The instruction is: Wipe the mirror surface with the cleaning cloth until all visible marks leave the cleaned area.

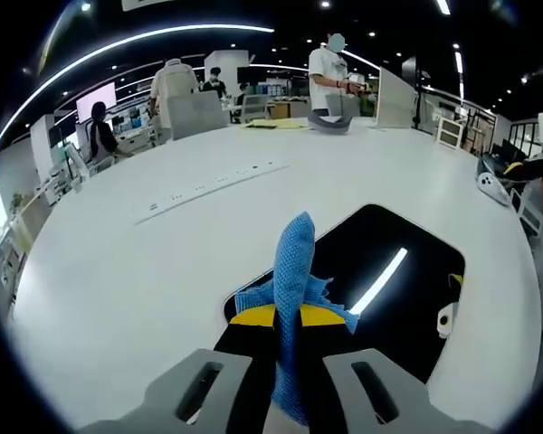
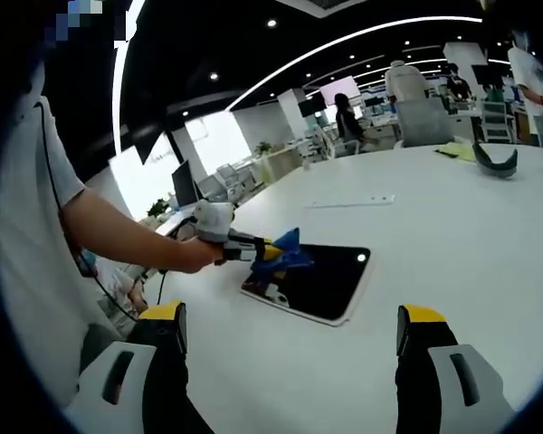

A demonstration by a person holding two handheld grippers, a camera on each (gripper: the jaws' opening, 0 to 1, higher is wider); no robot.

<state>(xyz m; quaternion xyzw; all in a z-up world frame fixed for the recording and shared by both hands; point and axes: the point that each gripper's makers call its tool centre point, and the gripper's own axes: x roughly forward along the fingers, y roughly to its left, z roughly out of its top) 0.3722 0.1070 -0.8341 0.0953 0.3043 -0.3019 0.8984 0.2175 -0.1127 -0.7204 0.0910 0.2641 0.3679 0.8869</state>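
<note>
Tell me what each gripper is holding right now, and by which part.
The left gripper pinches the blue cloth near its bunched middle, over the mirror. The right gripper is open, holding nothing.

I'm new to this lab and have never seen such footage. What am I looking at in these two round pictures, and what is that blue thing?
No robot here: a person holds a two-jaw gripper in each hand, and a fisheye camera rides on each. The left gripper view looks along the left gripper, shut on a blue cleaning cloth, over a dark mirror lying flat on the white table. The right gripper view looks past the open right gripper, which holds nothing, and shows the person's hand bringing that cloth to the mirror's edge.
</note>
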